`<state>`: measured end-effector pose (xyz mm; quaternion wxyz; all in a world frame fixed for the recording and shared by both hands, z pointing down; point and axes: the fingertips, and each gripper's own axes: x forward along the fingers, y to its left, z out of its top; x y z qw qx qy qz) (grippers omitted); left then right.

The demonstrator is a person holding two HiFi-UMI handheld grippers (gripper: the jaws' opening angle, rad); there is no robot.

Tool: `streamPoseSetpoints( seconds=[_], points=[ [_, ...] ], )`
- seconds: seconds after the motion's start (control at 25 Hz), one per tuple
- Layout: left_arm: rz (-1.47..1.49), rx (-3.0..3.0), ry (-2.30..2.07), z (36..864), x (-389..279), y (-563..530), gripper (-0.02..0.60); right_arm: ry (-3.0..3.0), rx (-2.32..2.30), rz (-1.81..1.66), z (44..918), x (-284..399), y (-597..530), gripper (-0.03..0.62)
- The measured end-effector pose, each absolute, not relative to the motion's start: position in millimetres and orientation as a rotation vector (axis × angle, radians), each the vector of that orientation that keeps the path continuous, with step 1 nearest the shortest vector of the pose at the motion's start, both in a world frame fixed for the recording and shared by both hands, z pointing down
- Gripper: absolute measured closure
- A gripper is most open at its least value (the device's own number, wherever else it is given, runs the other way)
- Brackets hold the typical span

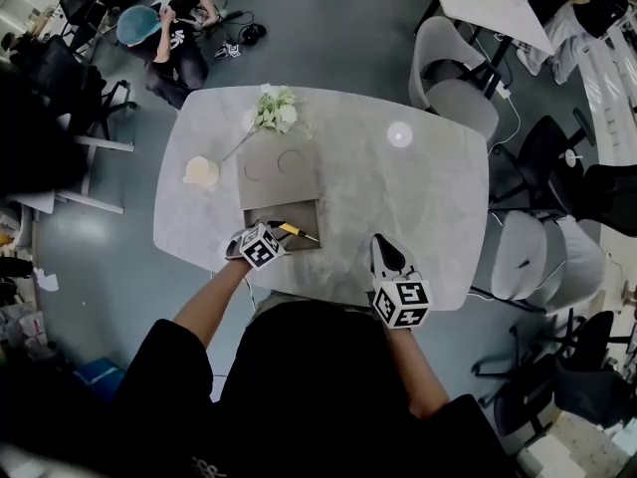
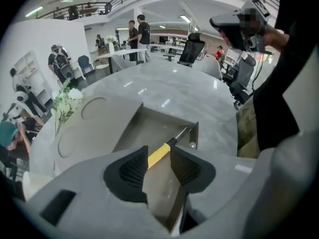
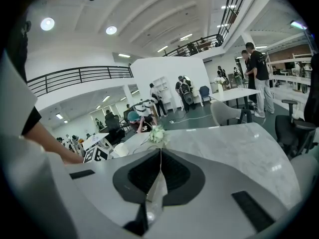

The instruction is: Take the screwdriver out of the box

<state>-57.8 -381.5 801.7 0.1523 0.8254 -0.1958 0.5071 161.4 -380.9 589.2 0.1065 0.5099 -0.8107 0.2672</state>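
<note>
Currently, left gripper (image 2: 158,169) fingers are held spread over the screwdriver (image 2: 159,155) in the box (image 2: 144,126); right gripper (image 3: 160,171) fingers are pressed together.

screwdriver (image 1: 298,233): yellow handle, black collar, thin bare-metal shaft
screwdriver pose: lying flat on the box floor, on a diagonal; in the head view the handle points to the near left and the tip to the right
screwdriver place: in the near-right part of the box, tip close to the right wall
screwdriver state: inside the box, not lifted; the handle end sits in the gap between the left gripper (image 2: 158,158) fingers (image 2: 130,171), which stand apart with no pad pressing on it
box (image 1: 261,213): grey, shallow, rectangular, open on top
box lid: flat grey panel with two round recesses, lying open against the far edge
box place: on the tabletop (image 1: 398,197), close to the near edge, left of centre
</note>
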Motion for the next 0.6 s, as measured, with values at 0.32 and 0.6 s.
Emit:
streamPoseSetpoints(
  seconds=[0.32,0.6],
  points=[
    [1.660,2.363,-0.278,839.8,-59.0,-384.6,0.393,-2.351,1.494,0.823,606.2,179.2,-392.0,0.582],
    [1.791,2.369,-0.178,856.2,-56.1,-384.7,0.393,-2.320,1.541,0.845,610.8,203.6,-400.8,0.582]
  ],
)
